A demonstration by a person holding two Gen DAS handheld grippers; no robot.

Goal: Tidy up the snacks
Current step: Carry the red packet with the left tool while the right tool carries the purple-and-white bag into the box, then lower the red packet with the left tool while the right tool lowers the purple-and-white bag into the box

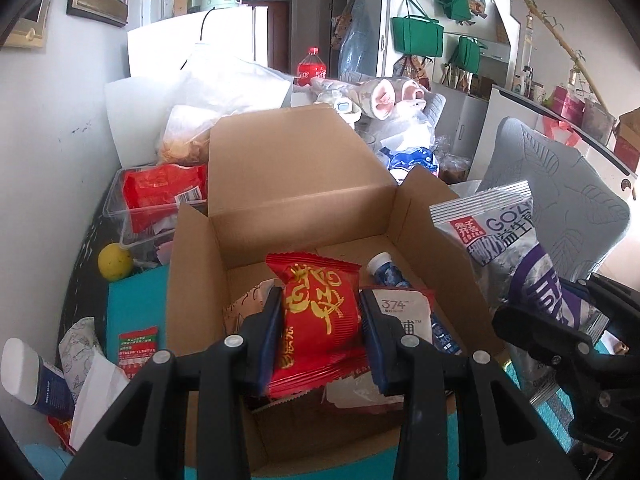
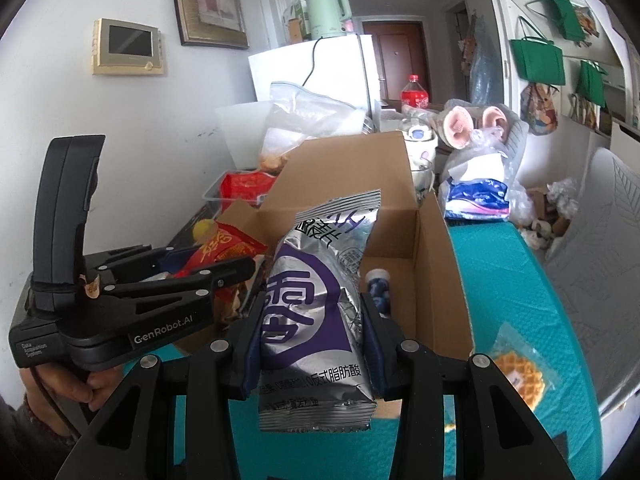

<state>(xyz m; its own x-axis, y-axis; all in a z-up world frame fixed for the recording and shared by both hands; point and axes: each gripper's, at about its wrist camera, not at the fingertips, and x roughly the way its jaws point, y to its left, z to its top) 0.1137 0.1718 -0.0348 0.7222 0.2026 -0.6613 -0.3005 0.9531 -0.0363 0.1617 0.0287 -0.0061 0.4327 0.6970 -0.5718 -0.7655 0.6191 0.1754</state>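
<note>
My left gripper [image 1: 320, 328] is shut on a red snack packet [image 1: 316, 320] with gold writing, held over the near end of an open cardboard box [image 1: 304, 184]. Inside the box lie a white "374" packet [image 1: 404, 316] and a blue-and-white tube [image 1: 386, 270]. My right gripper [image 2: 312, 344] is shut on a silver and purple snack bag [image 2: 316, 308], just in front of the box [image 2: 444, 248]. The right gripper [image 1: 560, 320] and its silver bag [image 1: 504, 240] show at the right edge of the left wrist view. The left gripper [image 2: 224, 268] with the red packet [image 2: 224, 248] shows at left in the right wrist view.
A clear bin [image 1: 132, 208] with a red packet stands left of the box, a yellow fruit [image 1: 115, 261] beside it. A waffle in clear wrap [image 2: 520, 376] lies on the teal mat [image 2: 500, 288]. Bags, a cola bottle [image 1: 312, 66] and clutter crowd the far end. A grey chair [image 1: 560, 200] stands at right.
</note>
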